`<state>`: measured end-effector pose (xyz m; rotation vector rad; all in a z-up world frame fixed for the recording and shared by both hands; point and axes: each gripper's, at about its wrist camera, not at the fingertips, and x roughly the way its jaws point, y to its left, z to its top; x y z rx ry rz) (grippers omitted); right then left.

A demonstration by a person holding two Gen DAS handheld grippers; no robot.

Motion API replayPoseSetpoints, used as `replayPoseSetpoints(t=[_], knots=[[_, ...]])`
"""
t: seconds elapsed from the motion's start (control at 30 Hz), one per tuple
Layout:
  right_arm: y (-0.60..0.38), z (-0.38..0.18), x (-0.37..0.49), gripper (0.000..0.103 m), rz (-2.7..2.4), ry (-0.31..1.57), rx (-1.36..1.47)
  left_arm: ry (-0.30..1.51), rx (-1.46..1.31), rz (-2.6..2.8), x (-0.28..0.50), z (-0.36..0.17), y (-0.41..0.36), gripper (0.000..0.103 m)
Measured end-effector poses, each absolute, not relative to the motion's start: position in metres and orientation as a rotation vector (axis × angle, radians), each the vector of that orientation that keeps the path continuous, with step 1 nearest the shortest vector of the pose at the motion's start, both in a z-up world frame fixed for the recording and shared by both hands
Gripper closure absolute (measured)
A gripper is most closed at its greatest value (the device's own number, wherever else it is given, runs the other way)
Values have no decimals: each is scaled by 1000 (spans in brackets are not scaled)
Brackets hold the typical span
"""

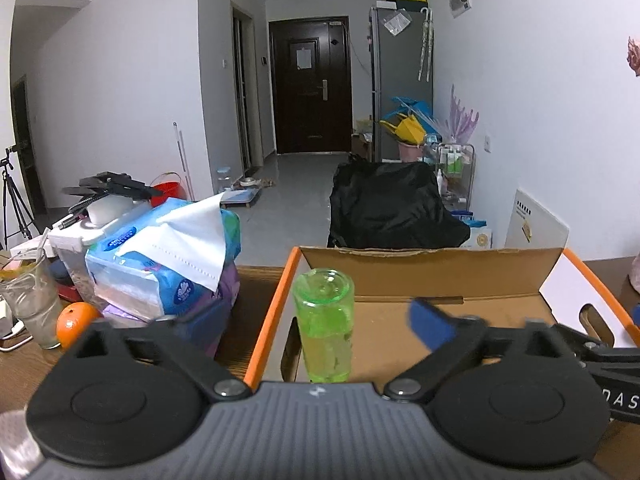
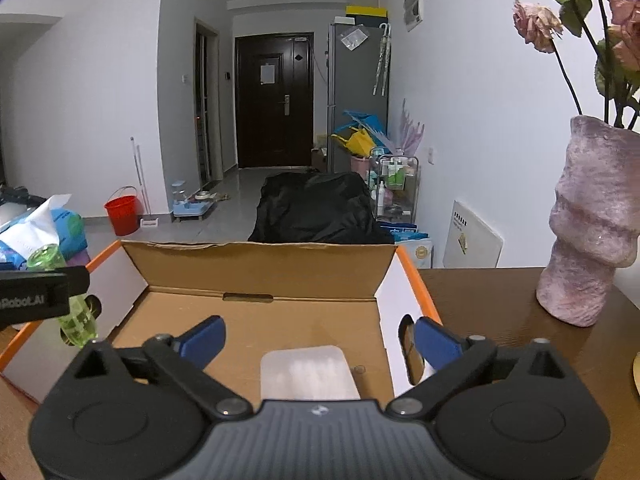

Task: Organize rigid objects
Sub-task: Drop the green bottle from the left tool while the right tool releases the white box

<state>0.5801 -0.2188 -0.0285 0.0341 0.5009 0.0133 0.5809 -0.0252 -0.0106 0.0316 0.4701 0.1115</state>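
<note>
On the far left of our left wrist view a glass (image 1: 30, 304) with a straw stands on the wooden bench (image 1: 256, 320), with an orange (image 1: 76, 322) just beside it. Next comes a blue pack of tissues (image 1: 168, 256), one white sheet pulled up from its top. Right of that sits the open cardboard box (image 1: 440, 276) with orange edges. A green bottle (image 1: 325, 326) stands upright inside the box, close to its left wall. Our left gripper (image 1: 316, 320) frames the bottle with its jaws spread wide; the blue pad on the right finger (image 1: 434, 326) stands clear of the bottle, and the left pad is hard to make out against the tissue pack, so nothing is gripped.

In our right wrist view the green bottle (image 2: 76, 312) shows at the left edge, partly behind a black part of the other gripper. The box (image 2: 260, 264) fills the middle, its floor brown card. A flat pale case (image 2: 308, 372), blurred, lies on the box floor. Our right gripper (image 2: 320, 340) hangs over it with the jaws wide apart, both blue pads clear of the case. To the right of the box a pink vase (image 2: 588, 232) with dried roses (image 2: 538, 26) stands on the bench.
</note>
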Motion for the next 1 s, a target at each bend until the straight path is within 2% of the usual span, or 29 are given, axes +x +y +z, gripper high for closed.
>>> replayPoseSetpoints(t=[1.0], knots=[[-220, -3, 536, 0, 10, 471, -6, 453, 14, 89, 536, 9, -14, 0]])
